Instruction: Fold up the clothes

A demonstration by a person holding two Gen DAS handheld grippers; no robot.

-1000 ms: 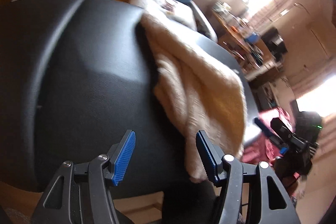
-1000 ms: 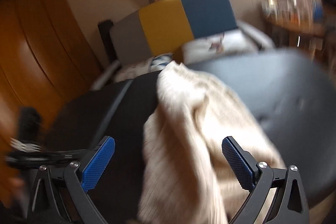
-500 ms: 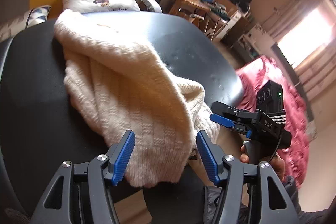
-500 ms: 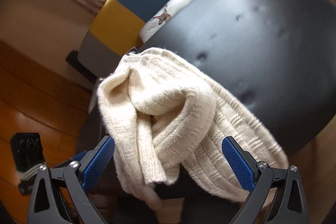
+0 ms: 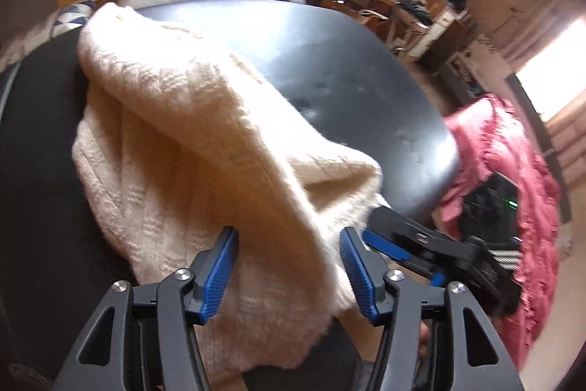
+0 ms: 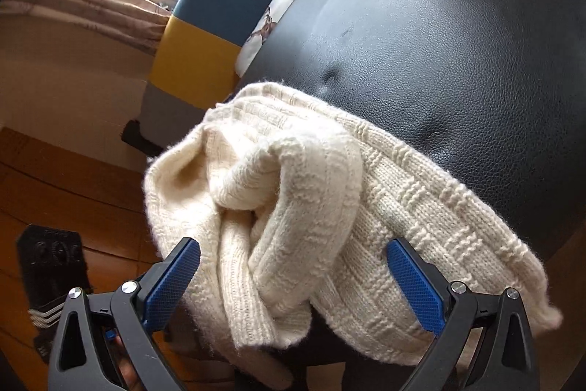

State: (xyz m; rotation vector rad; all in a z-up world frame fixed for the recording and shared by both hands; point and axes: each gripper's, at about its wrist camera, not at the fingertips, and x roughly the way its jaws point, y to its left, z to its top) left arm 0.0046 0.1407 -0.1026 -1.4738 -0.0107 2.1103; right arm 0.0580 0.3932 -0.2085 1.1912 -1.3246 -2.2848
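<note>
Cream knitted sweater (image 5: 190, 149) heaped in a loose bundle on the black padded surface (image 5: 351, 68), its near edge drooping over the rim toward the camera. Left tongs (image 5: 289, 266) now straddling that hanging edge, whereas a second ago only bare black padding lay between them with the sweater off to one side. Jaws just been closing a little, knit between them, pads seemingly not yet pressing. Right tongs (image 6: 293, 281) spread wide around the rolled fold and dangling sleeve, not gripping; a second ago higher and blurred, now lower and close in on the bundle. Also seen in the left view just beside the sweater's right corner.

Judged from this: both tongs lined up for a first grasp of the near hem. Folding itself not begun; sweater still crumpled, needing to be lifted and spread flat first.
</note>
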